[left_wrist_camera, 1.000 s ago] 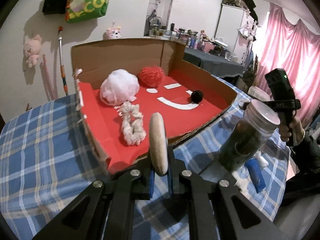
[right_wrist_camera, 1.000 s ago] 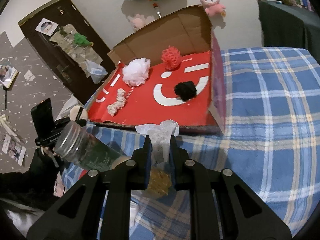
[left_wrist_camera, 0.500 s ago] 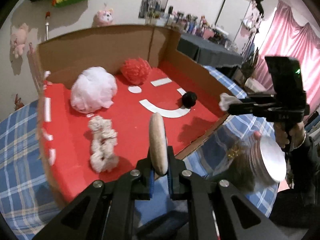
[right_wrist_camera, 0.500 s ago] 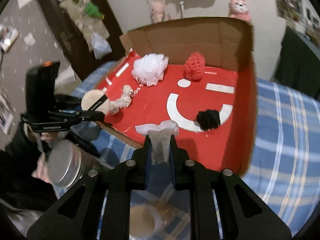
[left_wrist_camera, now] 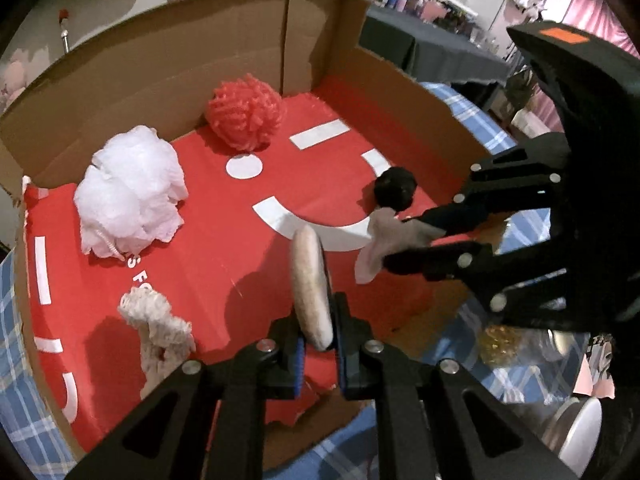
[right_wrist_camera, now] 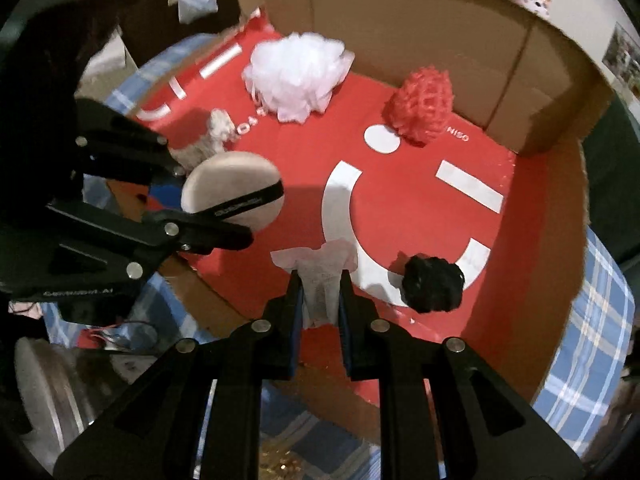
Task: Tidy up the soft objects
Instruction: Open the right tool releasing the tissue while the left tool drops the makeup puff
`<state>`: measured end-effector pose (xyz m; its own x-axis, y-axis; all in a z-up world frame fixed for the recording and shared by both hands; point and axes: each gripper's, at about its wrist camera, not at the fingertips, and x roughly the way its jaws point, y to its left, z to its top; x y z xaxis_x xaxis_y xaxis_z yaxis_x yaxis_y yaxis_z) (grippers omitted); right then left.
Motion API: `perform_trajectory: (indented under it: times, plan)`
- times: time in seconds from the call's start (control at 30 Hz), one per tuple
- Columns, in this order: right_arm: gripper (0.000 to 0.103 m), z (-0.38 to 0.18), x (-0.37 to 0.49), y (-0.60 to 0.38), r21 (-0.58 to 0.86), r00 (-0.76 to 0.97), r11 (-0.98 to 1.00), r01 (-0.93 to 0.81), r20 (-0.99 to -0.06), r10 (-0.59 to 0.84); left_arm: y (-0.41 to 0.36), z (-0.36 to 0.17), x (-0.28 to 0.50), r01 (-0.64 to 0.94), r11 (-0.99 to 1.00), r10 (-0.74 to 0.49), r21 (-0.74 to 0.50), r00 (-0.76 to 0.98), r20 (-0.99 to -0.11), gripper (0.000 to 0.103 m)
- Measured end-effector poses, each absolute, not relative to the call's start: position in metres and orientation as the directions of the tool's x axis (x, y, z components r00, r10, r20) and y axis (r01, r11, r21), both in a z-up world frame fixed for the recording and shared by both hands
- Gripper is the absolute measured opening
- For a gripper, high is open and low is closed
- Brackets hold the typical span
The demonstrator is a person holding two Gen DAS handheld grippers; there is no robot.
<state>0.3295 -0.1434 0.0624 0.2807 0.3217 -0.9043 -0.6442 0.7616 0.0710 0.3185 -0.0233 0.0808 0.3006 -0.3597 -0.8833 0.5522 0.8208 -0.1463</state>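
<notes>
Left wrist view: one shallow cardboard box with red printed floor (left_wrist_camera: 224, 248), taken as landmark. Four soft things lying inside it: one white mesh bath pouf (left_wrist_camera: 130, 194) at its left near the back wall, one red mesh pouf (left_wrist_camera: 245, 112) in its back corner, one small black scrunched ball (left_wrist_camera: 394, 188) toward its right wall on a white arc of the print, one cream knitted strip (left_wrist_camera: 158, 328) near its front-left edge.

Two sets of tongs, both tilted steeply down over the box's front edge. Left tongs (left_wrist_camera: 318, 344) clenched on one round beige powder puff (left_wrist_camera: 310, 288), held edge-on and upright above the box's front floor. Right tongs (left_wrist_camera: 394, 242) reaching in from the box's right side, clenched on one crumpled white tissue-like cloth (left_wrist_camera: 380, 240), hanging above the white arc, just in front of the black ball.

Right wrist view: same cloth (right_wrist_camera: 320, 280) pinched between the right tongs (right_wrist_camera: 320, 300), above the box floor (right_wrist_camera: 304, 160) just left of the black ball (right_wrist_camera: 434, 284); left tongs (right_wrist_camera: 230, 226) entering from the box's left, puff (right_wrist_camera: 232, 188) showing its flat face with a black band across, just beside the knitted strip (right_wrist_camera: 208, 142). White pouf (right_wrist_camera: 298, 74) and red pouf (right_wrist_camera: 424, 106) toward the back wall.

Blue plaid cloth on the table (right_wrist_camera: 596, 336) under the box; one clear jar with silver lid (left_wrist_camera: 576, 432) outside the box's front-right corner.
</notes>
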Motion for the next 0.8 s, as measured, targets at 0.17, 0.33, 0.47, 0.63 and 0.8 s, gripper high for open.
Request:
perform_trajectory:
  times: [0.17,0.33,0.47,0.63,0.8]
  plan:
    - [0.015,0.054,0.341,-0.138,0.067,0.257,0.765,-0.641,-0.920,0.296,-0.030,0.072,0.327,0.552,0.825,-0.321,-0.126,0.273,-0.907,0.016]
    - [0.016,0.046,0.351,-0.137,0.072,0.235,0.772,-0.631,-0.931,0.279,-0.030,0.063,0.333,0.542,0.833,-0.292,-0.114,0.255,-0.922,0.031]
    - [0.016,0.045,0.353,-0.137,0.081,0.232,0.770,-0.633,-0.929,0.289,-0.027,0.062,0.335,0.540,0.834,-0.294,-0.113,0.262,-0.919,0.041]
    - [0.019,0.045,0.352,-0.137,0.069,0.241,0.767,-0.638,-0.928,0.284,-0.022,0.065,0.335,0.542,0.834,-0.293,-0.101,0.281,-0.914,0.052]
    - [0.024,0.043,0.349,-0.136,0.055,0.250,0.770,-0.635,-0.929,0.272,-0.017,0.066,0.334,0.538,0.838,-0.286,-0.090,0.294,-0.912,0.061]
